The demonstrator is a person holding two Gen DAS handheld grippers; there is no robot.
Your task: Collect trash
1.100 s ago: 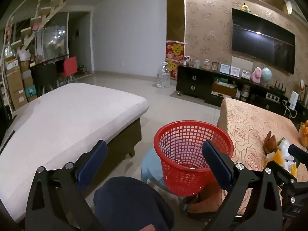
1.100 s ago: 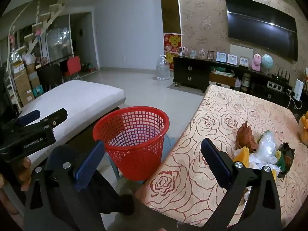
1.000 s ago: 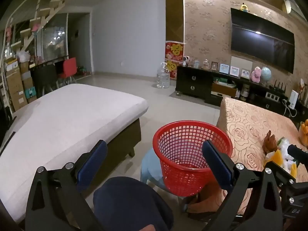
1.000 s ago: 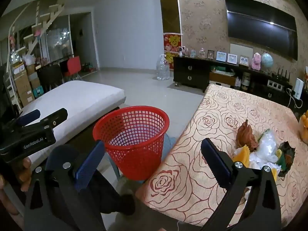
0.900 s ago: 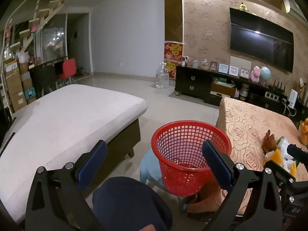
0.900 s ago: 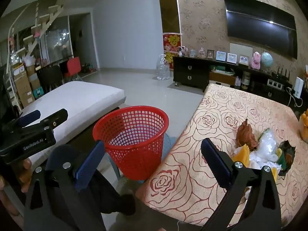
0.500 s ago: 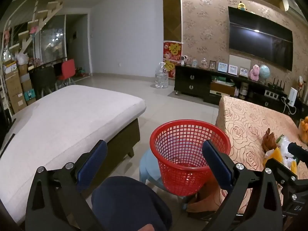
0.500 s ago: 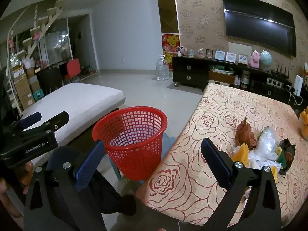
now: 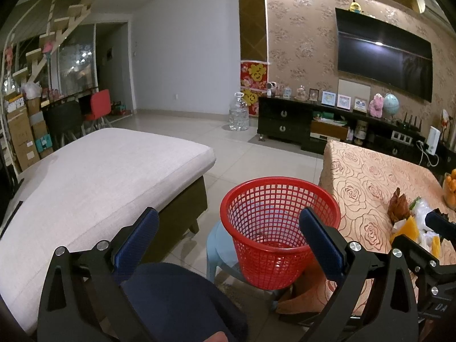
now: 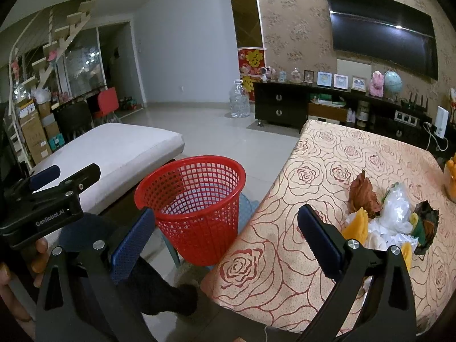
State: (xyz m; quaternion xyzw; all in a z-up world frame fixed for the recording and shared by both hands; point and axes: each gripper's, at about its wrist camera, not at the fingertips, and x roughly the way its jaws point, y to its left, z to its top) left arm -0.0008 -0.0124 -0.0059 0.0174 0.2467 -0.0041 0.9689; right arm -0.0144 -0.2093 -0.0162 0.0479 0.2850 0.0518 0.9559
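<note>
Your left tool is spread wide with nothing between its blue pads, and it hangs over your dark-clad knee, aimed toward the red mesh basket. Your right tool is just as wide apart and also holds nothing; it sits low at the near corner of the bench, which is covered in a tan cloth printed with red roses. The basket stands on a pale blue stool on the tiled floor, just beside the bench's left edge and between the bench and the white-cushioned daybed. In the left wrist view its inside looks nearly bare, with only a small dark speck on the bottom that is too small to identify. The trash lies in a loose pile on the far right part of the bench, well apart from both tools: a crumpled brown wrapper, a clear plastic bag, orange-yellow scraps, white crumpled paper and a dark green-and-brown piece. In the right wrist view your left hand grips the left tool's black body marked GenRobot.AI at the left edge.
</note>
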